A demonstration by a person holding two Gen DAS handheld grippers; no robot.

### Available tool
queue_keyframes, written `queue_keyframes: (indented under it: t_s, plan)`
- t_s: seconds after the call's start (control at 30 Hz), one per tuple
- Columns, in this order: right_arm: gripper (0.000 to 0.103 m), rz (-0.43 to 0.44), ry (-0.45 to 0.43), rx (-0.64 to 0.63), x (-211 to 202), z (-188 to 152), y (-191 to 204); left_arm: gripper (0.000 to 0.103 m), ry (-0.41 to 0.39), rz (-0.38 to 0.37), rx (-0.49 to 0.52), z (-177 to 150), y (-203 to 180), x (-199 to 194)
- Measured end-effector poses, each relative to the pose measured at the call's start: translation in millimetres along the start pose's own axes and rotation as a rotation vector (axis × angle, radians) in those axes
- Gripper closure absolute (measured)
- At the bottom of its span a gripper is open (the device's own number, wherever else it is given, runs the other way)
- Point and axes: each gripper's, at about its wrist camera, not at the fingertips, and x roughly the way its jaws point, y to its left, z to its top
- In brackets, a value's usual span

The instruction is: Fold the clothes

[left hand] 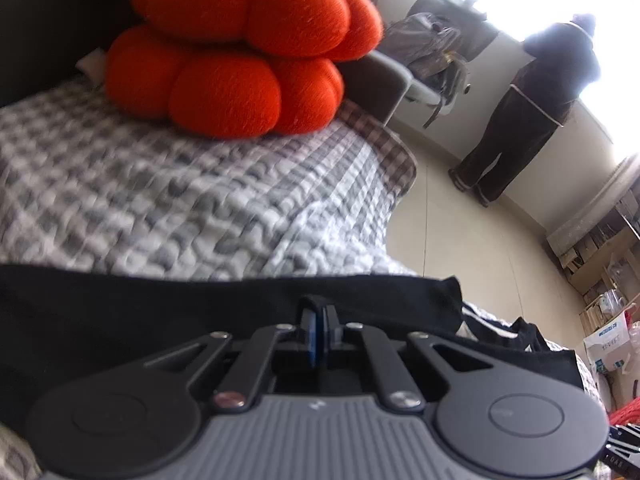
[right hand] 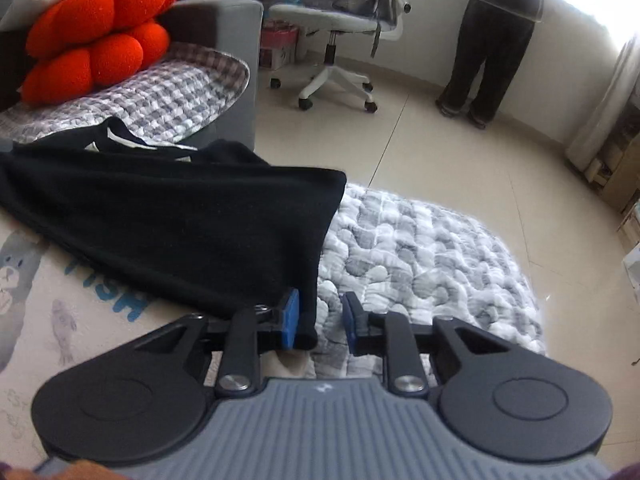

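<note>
A black garment (left hand: 140, 312) lies spread across the grey checked quilt (left hand: 180, 200) on the sofa. My left gripper (left hand: 318, 320) is shut on a small fold of its edge, which pokes up between the blue pads. In the right wrist view the same black garment (right hand: 180, 220) stretches from the upper left down to my right gripper (right hand: 320, 314). The jaws there stand apart. The garment's lower corner hangs between them against the left pad (right hand: 290, 318), and the right pad (right hand: 352, 320) is clear of the cloth.
An orange lobed cushion (right hand: 96, 36) sits at the sofa's far end. A pale mat printed with a seal (right hand: 36, 280) lies under the garment's left side. A white office chair (right hand: 336, 40) and a standing person (right hand: 492, 40) are on the tiled floor beyond.
</note>
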Motion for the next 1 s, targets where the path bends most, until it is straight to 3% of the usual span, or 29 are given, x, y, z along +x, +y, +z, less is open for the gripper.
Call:
queue_keyframes:
  t_s: [0.13, 0.23, 0.5, 0.57, 0.63, 0.87, 0.97, 1.0]
  plan:
    - [0.079, -0.040, -0.078, 0.037, -24.8, 13.4, 5.7, 0.100, -0.010, 0.005, -0.022, 2.7, 13.4, -10.7]
    - [0.077, -0.008, -0.112, 0.007, -37.3, 13.1, 22.6, 0.100, -0.009, -0.017, -0.039, 4.1, 21.8, -17.2]
    - [0.073, 0.126, -0.111, -0.067, -29.2, 20.5, 90.3, 0.098, 0.061, -0.056, 0.010, -10.5, 9.5, -15.4]
    - [0.070, 0.137, -0.099, -0.100, -18.0, 20.7, 105.6, 0.098, 0.082, -0.030, 0.037, -16.4, 7.5, -10.6]
    - [0.070, 0.102, -0.024, -0.112, 1.6, 15.7, 113.5, 0.095, 0.089, -0.012, 0.056, -22.3, 10.5, -6.8]
    - [0.066, 0.101, -0.048, -0.019, -24.7, 4.3, 82.1, 0.093, 0.060, 0.037, 0.083, -21.4, 14.5, -20.0]
    - [0.065, 0.047, 0.001, 0.010, -22.4, -12.6, 60.5, 0.092, 0.058, 0.038, 0.082, -21.2, 14.3, -25.0]
    - [0.057, 0.029, 0.018, 0.020, -21.5, -18.2, 53.2, 0.092, 0.056, 0.038, 0.087, -21.8, 13.1, -27.3]
